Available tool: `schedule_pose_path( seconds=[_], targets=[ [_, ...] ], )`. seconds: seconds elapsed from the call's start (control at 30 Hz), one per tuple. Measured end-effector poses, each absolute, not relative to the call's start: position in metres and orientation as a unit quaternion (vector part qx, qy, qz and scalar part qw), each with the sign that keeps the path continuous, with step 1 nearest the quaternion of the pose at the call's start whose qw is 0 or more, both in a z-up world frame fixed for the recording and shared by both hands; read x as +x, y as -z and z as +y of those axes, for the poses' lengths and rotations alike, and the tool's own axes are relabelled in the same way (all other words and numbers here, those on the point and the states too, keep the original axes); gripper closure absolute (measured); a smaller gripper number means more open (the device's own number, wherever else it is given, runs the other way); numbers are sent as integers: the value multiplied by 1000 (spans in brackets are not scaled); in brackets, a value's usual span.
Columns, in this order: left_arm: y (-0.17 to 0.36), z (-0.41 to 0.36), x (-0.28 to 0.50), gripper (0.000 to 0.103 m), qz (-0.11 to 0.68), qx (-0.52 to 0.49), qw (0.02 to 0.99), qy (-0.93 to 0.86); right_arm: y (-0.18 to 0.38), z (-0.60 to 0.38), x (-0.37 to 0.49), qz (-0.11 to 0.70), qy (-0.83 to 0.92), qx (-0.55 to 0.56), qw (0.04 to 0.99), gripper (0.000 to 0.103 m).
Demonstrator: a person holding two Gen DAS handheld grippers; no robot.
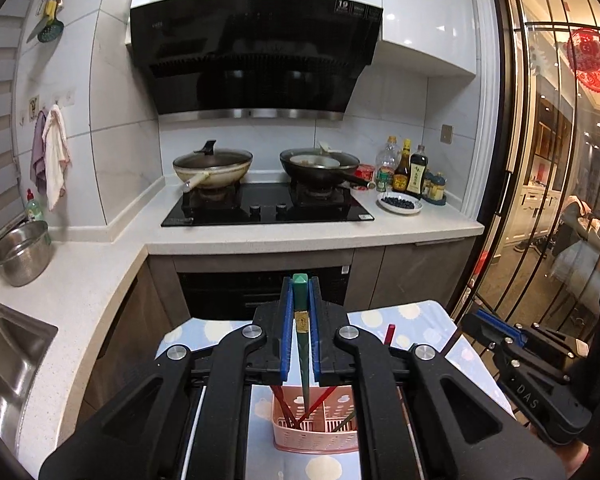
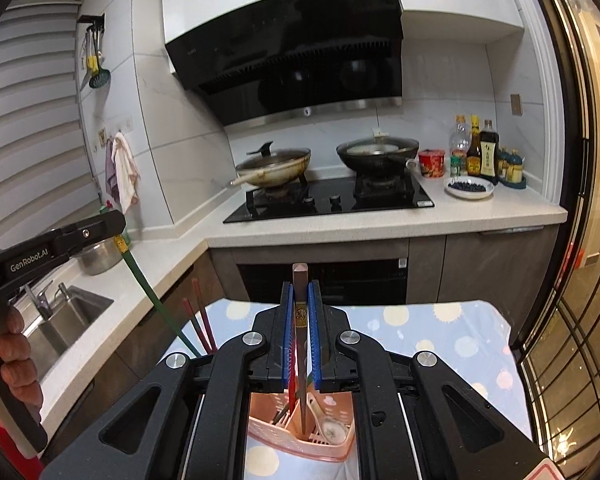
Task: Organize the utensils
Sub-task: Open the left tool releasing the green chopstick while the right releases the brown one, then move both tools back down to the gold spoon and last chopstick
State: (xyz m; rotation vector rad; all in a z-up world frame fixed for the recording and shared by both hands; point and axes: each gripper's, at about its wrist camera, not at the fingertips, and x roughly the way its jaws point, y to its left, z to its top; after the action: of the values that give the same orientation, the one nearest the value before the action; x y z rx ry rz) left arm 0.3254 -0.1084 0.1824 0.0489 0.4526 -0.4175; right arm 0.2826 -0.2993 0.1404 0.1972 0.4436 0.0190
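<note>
The left gripper (image 1: 300, 300) is clenched on a dark green chopstick with a gold band (image 1: 302, 344), held nearly upright with its tip down in the pink slotted plastic utensil basket (image 1: 316, 436). The right gripper (image 2: 300, 304) is clamped on a brown chopstick with a gold band (image 2: 301, 320), also nearly upright, its tip reaching into the same basket's right-hand compartment beside a white ceramic spoon (image 2: 330, 428). Dark red chopsticks (image 1: 288, 408) lean in the basket's left compartment; another thin stick lies at its right, though its colour is hard to make out. The basket stands near the front edge of a table covered with a pale blue cloth with cream dots (image 2: 440, 340). Beyond, on the counter, a black glass hob (image 1: 268, 210) carries two woks.
</note>
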Motion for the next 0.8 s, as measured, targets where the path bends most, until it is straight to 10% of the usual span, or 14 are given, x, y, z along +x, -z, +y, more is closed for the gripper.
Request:
schedule_pose_path(
  seconds=[0.27, 0.4, 0.8],
  targets=[
    [-161, -114, 337, 95, 252, 27, 946, 204, -123, -294, 291, 233, -6, 92, 968, 91],
    [-156, -112, 334, 64, 254, 23, 948, 190, -125, -297, 283, 222, 0, 99, 970, 74],
    [-149, -101, 308, 63, 259, 23, 947, 188, -129, -285, 242, 214, -2, 88, 973, 74]
  ],
)
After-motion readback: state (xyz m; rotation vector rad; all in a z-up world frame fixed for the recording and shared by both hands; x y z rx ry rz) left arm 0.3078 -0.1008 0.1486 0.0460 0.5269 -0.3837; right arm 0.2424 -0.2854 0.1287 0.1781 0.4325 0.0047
